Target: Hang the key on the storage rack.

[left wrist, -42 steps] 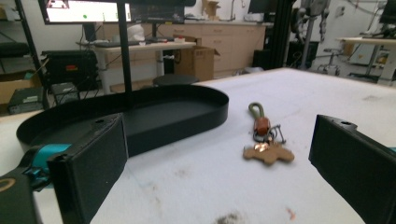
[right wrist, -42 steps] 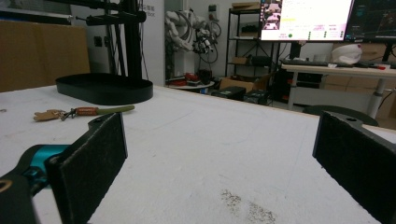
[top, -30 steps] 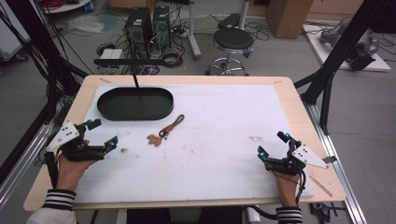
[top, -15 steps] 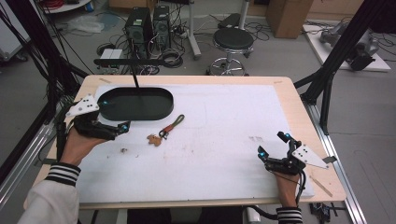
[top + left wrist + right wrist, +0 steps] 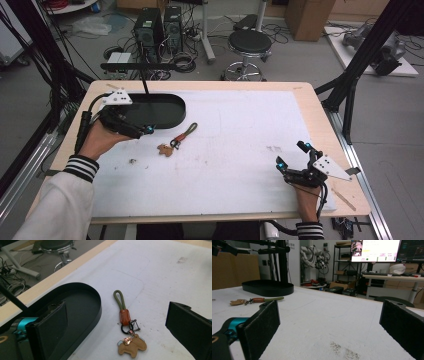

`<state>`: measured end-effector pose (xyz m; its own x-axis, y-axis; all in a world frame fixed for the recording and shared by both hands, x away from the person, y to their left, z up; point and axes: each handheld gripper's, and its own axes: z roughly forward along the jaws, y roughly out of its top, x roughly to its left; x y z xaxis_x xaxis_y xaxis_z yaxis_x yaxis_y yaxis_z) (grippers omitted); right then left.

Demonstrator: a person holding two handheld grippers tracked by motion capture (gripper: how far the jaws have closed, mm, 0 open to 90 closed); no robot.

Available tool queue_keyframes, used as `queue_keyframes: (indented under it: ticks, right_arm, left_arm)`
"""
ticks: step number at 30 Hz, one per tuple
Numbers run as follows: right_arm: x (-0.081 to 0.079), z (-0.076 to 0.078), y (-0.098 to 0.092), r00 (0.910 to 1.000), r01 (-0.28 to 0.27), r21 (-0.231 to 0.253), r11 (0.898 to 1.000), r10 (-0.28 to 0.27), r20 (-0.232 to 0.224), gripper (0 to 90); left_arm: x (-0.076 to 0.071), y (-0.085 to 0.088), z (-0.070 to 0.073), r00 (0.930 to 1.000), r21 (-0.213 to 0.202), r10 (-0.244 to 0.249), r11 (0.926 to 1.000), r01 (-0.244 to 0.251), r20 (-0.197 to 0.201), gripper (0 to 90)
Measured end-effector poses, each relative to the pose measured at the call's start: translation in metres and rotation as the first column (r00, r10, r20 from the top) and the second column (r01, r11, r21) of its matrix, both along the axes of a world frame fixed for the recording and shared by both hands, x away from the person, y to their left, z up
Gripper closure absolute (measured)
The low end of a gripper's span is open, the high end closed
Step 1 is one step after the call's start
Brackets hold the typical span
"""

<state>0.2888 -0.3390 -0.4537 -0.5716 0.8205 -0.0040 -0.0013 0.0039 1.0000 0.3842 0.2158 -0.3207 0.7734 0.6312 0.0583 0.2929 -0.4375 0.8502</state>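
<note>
A keychain [image 5: 175,141] lies on the white mat [image 5: 240,150] just in front of the right end of a black oval tray [image 5: 172,121]. It has a green cord loop, an orange wrap, a dark ring and a tan leather tag. My left gripper [image 5: 142,126] hovers open at the tray's front edge, left of the keychain. In the left gripper view the keychain [image 5: 124,317] lies between the spread jaws, with the tray [image 5: 98,311] at the left. My right gripper [image 5: 291,156] rests open and empty near the front right; from it the keychain [image 5: 254,300] and tray [image 5: 268,288] show far off.
A black post with a crossbar [image 5: 142,75] stands at the tray's back edge. A small crumb [image 5: 132,161] lies on the mat by the left hand. Beyond the table are a stool [image 5: 249,42] and computer towers [image 5: 159,25]. Black frame legs [image 5: 350,95] flank the right side.
The left gripper has moved from the table's front left forward and rightward to the tray's front edge, nearer the keychain. The right gripper has stayed still.
</note>
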Motion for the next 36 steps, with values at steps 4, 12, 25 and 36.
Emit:
queue_keyframes:
  ticks: [4,12,25,36]
  right_arm:
    - [0.000,0.000,0.000,1.0000,0.000,0.002,1.000,0.000,-0.002,1.9]
    - [0.000,0.000,0.000,1.0000,0.000,0.007,1.000,0.000,-0.004,1.9]
    - [0.000,0.000,0.000,1.0000,0.002,0.009,1.000,-0.002,-0.005,1.9]
    - [0.000,0.000,0.000,1.0000,0.002,0.010,1.000,-0.001,-0.004,1.9]
  left_arm:
    - [0.007,-0.015,0.001,0.9997,0.050,-0.013,0.9987,0.014,-0.023,5.0]
    - [0.019,-0.038,-0.001,0.9973,0.105,-0.020,0.9941,0.028,-0.070,5.0]
    - [0.040,-0.076,-0.011,0.9831,0.233,0.005,0.9717,0.038,-0.183,5.0]
    - [0.053,-0.096,-0.030,0.9627,0.307,0.050,0.9511,0.035,-0.266,5.1]
